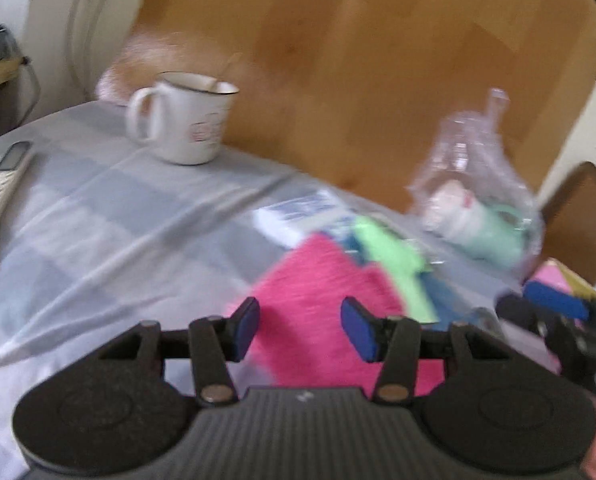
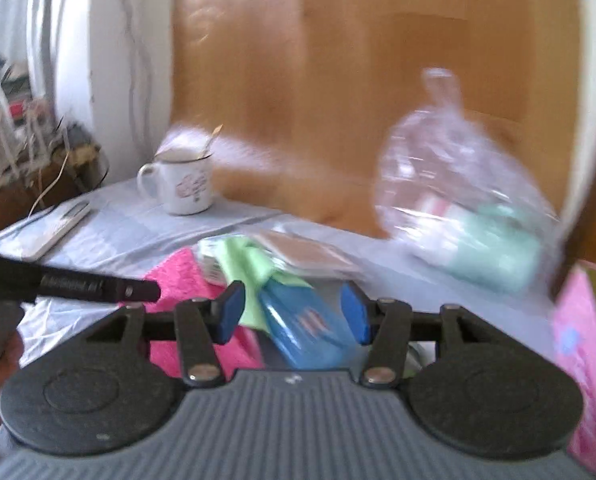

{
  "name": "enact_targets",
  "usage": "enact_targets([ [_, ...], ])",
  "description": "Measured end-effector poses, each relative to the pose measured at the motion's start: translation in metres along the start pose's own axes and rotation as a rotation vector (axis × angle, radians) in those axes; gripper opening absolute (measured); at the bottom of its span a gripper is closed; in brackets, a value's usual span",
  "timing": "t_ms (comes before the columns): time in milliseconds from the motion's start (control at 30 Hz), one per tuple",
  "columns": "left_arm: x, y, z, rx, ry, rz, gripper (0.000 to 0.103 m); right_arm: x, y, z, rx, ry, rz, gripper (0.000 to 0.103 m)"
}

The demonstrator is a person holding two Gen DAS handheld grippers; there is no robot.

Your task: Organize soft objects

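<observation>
Approach step, judging by blur: left gripper (image 1: 300, 330) hovered over pink towel (image 1: 318, 280), right gripper (image 2: 293, 312) over blue packet (image 2: 302, 330). Both jaws released, nothing clamped. Next probably needs descent, then squeeze.

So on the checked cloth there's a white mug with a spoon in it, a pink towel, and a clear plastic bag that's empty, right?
Not quite. The clear plastic bag is not empty: it holds soft items, a mint-green one and a white one, as the right wrist view shows. The rest stands: the white mug with a spoon in it and the pink towel lie on the checked cloth.
</observation>
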State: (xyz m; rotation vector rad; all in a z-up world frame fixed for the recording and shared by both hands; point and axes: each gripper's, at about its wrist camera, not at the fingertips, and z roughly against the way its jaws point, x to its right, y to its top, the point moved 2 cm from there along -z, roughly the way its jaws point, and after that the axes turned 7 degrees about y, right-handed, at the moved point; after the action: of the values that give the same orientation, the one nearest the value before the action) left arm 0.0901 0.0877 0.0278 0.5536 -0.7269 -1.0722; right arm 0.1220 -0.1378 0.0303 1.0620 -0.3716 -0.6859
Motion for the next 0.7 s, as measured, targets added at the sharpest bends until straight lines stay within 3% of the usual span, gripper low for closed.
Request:
enact_targets([
  [133, -0.027, -0.005, -0.006, 0.024, 0.047, 0.013, 0.055, -0.023, 0.017, -0.037, -0.044, 0.014, 0.062, 0.056],
  [233, -0.036, -0.01, -0.009, 0.024, 0.033, 0.029, 0.06, -0.028, 0.025, -0.057, -0.068, -0.01, 0.1, 0.056],
  [367, -0.037, -0.018, -0.008, 0.073, 0.027, 0.003, 0.061, -0.022, 0.033, -0.076, -0.093, -0.024, 0.081, 0.056],
  [567, -0.032, -0.018, -0.01, 0.086, 0.035, -0.015, 0.061, -0.016, 0.044, -0.108, -0.145, -0.038, 0.011, 0.056],
  [600, -0.031, -0.019, -0.009, 0.09, 0.04, -0.022, 0.061, -0.013, 0.044, -0.111, -0.151, -0.045, -0.003, 0.053],
  [667, -0.028, -0.02, -0.008, 0.1, 0.05, -0.04, 0.061, -0.006, 0.045, -0.115, -0.162, -0.053, -0.038, 0.037],
  [700, -0.027, -0.02, -0.008, 0.104, 0.052, -0.047, 0.061, -0.002, 0.046, -0.113, -0.163, -0.056, -0.059, 0.023],
])
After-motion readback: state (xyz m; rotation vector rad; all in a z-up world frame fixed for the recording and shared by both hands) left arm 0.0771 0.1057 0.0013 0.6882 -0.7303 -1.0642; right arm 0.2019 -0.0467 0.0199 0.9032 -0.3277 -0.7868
